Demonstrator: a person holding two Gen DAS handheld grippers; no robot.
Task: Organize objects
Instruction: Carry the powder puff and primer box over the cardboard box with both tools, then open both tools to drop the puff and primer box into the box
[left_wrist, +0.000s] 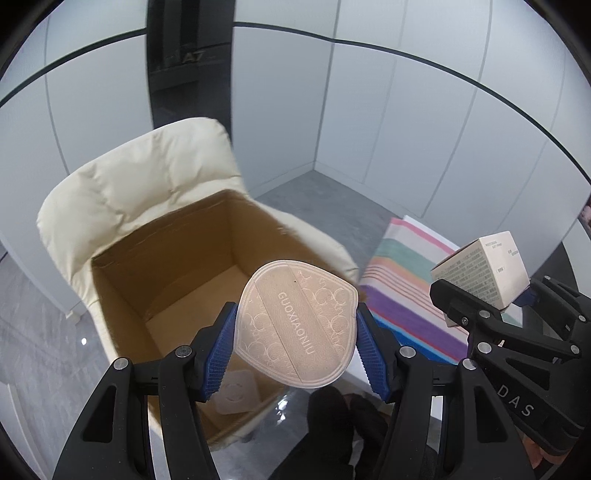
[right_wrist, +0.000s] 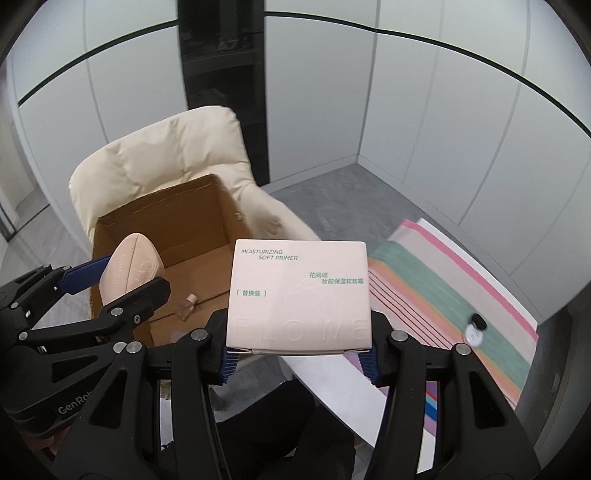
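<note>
Left hand-held gripper (left_wrist: 295, 343) pinches a flat makeup puff (left_wrist: 297, 325) by its edges above the open cardboard box (left_wrist: 177, 251) on the cream chair (left_wrist: 140, 166); light, soft, bendy. Right hand-held gripper (right_wrist: 299, 354) clamps a primer carton (right_wrist: 299, 291) at its lower sides: light, crushable, smooth-faced, beside the striped cloth (right_wrist: 443, 280).

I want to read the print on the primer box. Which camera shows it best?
The right wrist view: the primer box faces the lens, held in the right gripper, its front lettering legible. The left wrist view shows only a tilted corner with tiny blurred side print.
</note>
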